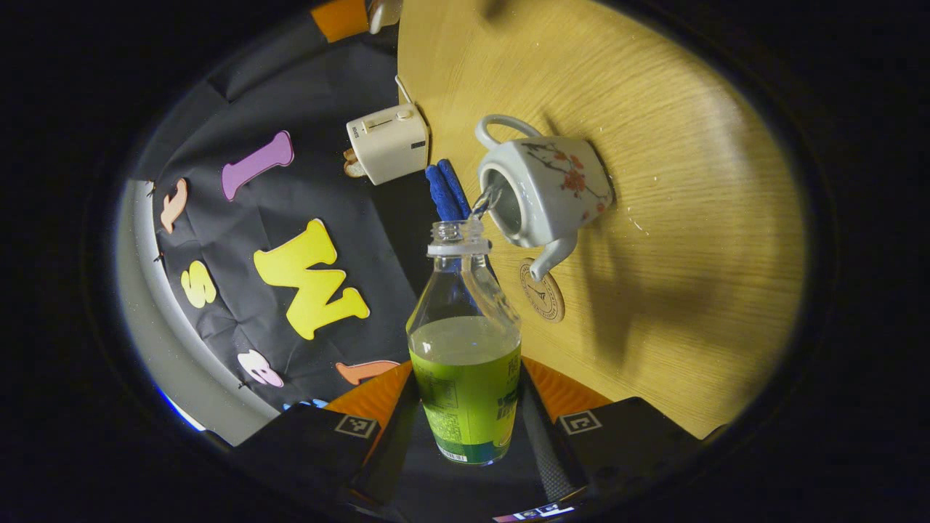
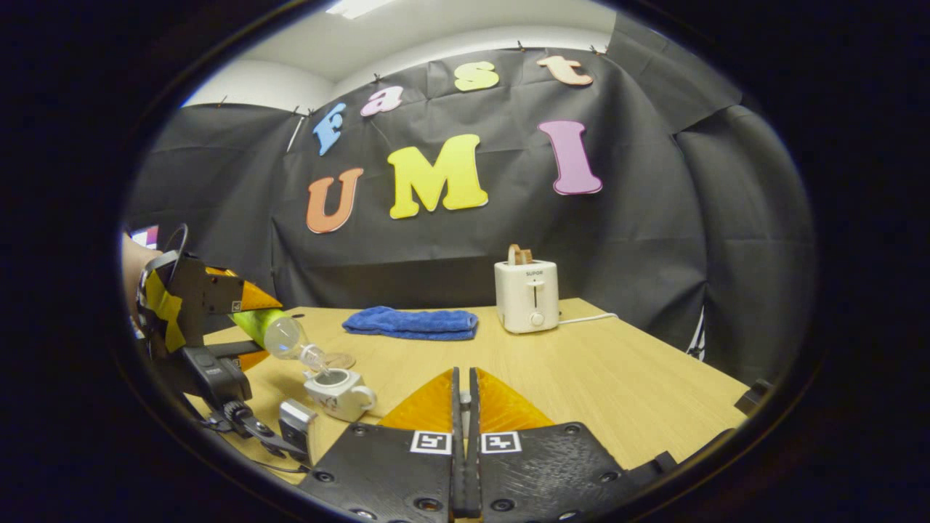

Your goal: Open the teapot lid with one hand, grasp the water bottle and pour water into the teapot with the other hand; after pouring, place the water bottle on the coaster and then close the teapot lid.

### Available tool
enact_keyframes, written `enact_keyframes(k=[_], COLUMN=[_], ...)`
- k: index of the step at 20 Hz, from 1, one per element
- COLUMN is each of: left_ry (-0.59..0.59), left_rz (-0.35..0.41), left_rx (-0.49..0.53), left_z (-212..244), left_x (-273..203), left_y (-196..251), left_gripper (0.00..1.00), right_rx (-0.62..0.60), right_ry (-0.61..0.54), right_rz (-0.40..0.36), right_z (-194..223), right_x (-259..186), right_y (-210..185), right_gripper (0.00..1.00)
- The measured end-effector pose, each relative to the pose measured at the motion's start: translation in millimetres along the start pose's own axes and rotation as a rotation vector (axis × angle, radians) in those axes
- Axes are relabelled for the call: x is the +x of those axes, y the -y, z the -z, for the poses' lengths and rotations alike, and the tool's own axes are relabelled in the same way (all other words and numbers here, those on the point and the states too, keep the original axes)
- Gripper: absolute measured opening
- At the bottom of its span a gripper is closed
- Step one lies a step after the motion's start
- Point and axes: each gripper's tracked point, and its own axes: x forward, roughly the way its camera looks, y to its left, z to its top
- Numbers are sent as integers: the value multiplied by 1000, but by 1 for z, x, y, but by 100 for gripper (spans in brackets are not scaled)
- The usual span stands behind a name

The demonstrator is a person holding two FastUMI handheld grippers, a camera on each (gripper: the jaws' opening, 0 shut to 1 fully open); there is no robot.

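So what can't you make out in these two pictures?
- Teapot lid: in the right gripper view the hand-held gripper is closed; whether a lid sits between its fingers can't be told.
- Teapot fill level: its dark opening hides it in the left gripper view.
- Coaster: partly covered by the spout.

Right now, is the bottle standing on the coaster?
No, the clear plastic water bottle with green label is tilted over the white floral ceramic teapot, pouring; the round coaster is bare.

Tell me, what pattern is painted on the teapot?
The white ceramic teapot has a dark branch with red blossoms, clearest in the left gripper view.
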Motion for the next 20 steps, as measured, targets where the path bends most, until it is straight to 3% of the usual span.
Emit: enact_keyframes(k=[9,20], left_ry=[-30,-48], left_rz=[-67,-100], left_rx=[110,171], left_z=[7,13], left_x=[-4,-6], left_y=[-18,-30], left_gripper=[75,76], right_rx=[13,31], right_ry=[4,10], right_rz=[-7,-9], right_z=[-1,-3], right_x=[-2,-6], right_y=[1,2], right_gripper=[0,0])
